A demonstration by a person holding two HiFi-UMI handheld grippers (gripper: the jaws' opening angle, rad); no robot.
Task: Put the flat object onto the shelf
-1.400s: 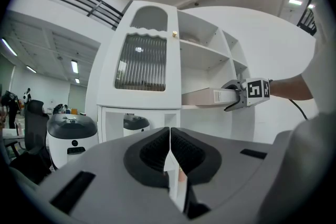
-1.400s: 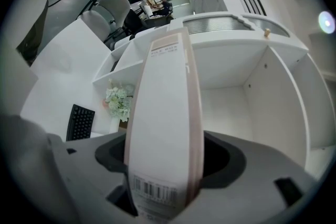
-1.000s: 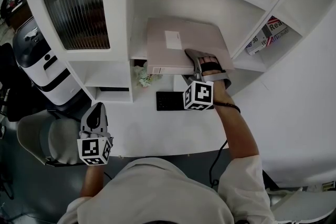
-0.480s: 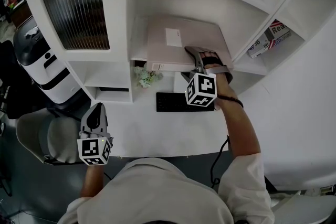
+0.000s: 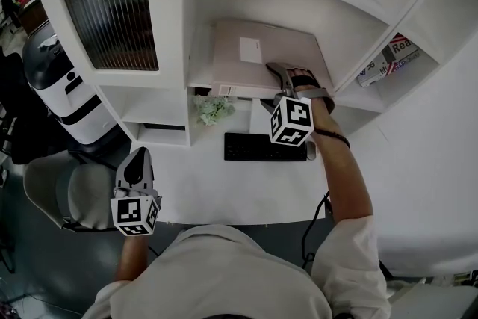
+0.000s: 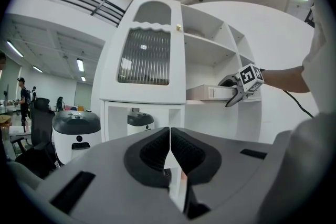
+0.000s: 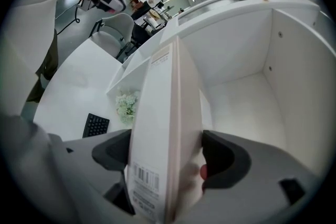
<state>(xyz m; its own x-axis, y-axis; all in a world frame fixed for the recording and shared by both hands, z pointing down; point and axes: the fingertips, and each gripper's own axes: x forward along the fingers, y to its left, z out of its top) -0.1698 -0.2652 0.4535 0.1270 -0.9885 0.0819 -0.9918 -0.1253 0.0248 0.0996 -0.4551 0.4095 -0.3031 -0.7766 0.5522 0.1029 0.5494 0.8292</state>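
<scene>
The flat object is a pale beige box (image 5: 261, 56) lying on the white cabinet's middle shelf (image 5: 198, 63), its labelled front edge at the shelf's lip. My right gripper (image 5: 272, 86) reaches in at the box's front right corner. In the right gripper view the box (image 7: 163, 113) stands between the jaws, which have just been opening; the pads (image 7: 223, 162) lie beside it without pressing. The shelf bay (image 7: 247, 107) opens behind it. My left gripper (image 5: 137, 155) hangs low at the left over the desk edge, shut and empty (image 6: 170, 149), and sees the box (image 6: 207, 93) and the right gripper (image 6: 239, 89).
A black keyboard (image 5: 261, 147) and a small flower bunch (image 5: 215, 110) lie on the desk below the shelf. A ribbed-glass door (image 5: 112, 19) closes the left bay. Books (image 5: 388, 60) fill the right bay. A white machine (image 5: 56, 86) and a chair (image 5: 67, 198) stand at the left.
The box has slid a little deeper onto the shelf, and the right gripper has followed it and tilted slightly. The left gripper has stayed where it was.
</scene>
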